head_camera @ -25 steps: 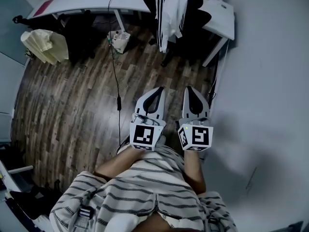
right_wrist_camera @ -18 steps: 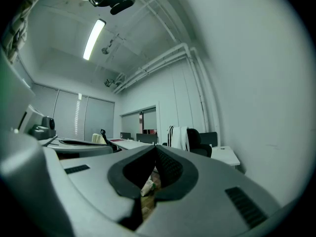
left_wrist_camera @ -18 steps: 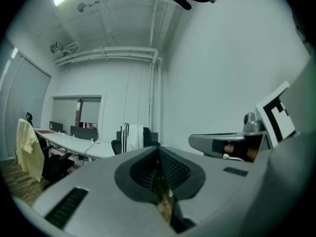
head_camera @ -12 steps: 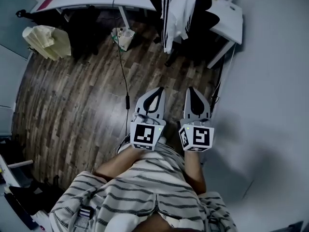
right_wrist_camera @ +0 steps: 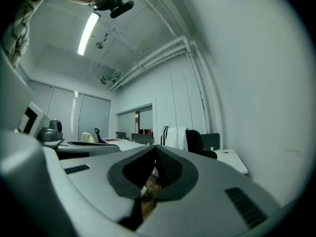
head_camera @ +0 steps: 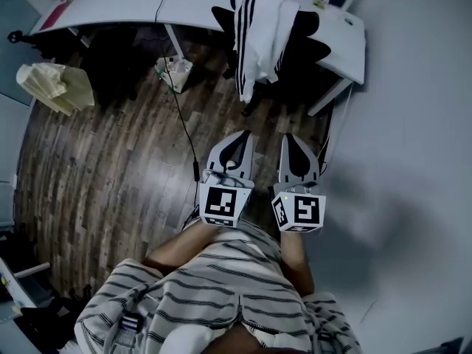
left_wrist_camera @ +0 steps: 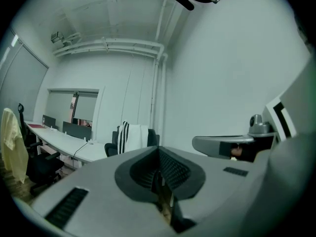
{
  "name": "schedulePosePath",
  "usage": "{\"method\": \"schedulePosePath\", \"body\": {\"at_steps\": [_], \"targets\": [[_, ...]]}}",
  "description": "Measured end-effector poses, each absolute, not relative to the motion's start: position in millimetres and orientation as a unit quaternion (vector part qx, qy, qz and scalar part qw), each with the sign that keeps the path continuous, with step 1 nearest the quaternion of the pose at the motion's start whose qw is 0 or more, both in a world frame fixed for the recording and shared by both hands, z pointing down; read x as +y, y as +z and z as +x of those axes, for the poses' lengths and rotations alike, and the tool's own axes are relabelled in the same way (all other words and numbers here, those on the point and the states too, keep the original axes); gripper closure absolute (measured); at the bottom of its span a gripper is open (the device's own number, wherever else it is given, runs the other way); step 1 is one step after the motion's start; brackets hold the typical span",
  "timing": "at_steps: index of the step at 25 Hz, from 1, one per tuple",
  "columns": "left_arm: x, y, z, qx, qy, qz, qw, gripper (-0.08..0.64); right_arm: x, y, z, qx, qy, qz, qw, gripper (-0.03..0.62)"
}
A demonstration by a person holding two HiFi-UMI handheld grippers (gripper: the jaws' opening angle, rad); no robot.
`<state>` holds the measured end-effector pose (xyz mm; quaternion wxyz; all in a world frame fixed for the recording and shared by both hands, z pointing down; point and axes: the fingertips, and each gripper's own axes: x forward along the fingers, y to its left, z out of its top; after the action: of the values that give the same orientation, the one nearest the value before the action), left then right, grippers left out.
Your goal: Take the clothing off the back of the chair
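A white jacket with black stripes hangs over the back of a black office chair pushed against the white desk. My two grippers are held side by side at waist height, pointing level toward that chair and well short of it. The left gripper is shut with nothing in it, and the right gripper is shut and empty too. The left gripper view shows the jacket far off beyond the closed jaws. In the right gripper view the jacket and chair stand ahead.
A pale yellow garment hangs on another dark chair at the left. A black cable runs from the desk across the wooden floor. A small bag sits under the desk. A grey wall runs along the right.
The floor, cable and yellow garment have slid down and left in the head view as I walk toward the chair. Both grippers keep their pose and stay shut.
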<state>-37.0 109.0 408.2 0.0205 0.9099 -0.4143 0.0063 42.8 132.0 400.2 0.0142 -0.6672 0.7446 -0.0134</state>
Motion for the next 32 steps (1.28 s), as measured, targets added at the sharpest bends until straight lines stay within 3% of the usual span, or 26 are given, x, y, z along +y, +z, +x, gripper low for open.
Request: {"method": "schedulePosePath", "body": {"at_steps": [16, 32], "targets": [[-77, 381, -7, -0.373, 0.004, 0.928, 0.025, 0.537, -48, 373, 69, 0.715, -0.020, -0.699, 0.018, 0.574], [-166, 383, 20, -0.362, 0.009, 0.931, 0.033, 0.537, -124, 379, 95, 0.699, -0.036, -0.714, 0.013, 0.574]]}}
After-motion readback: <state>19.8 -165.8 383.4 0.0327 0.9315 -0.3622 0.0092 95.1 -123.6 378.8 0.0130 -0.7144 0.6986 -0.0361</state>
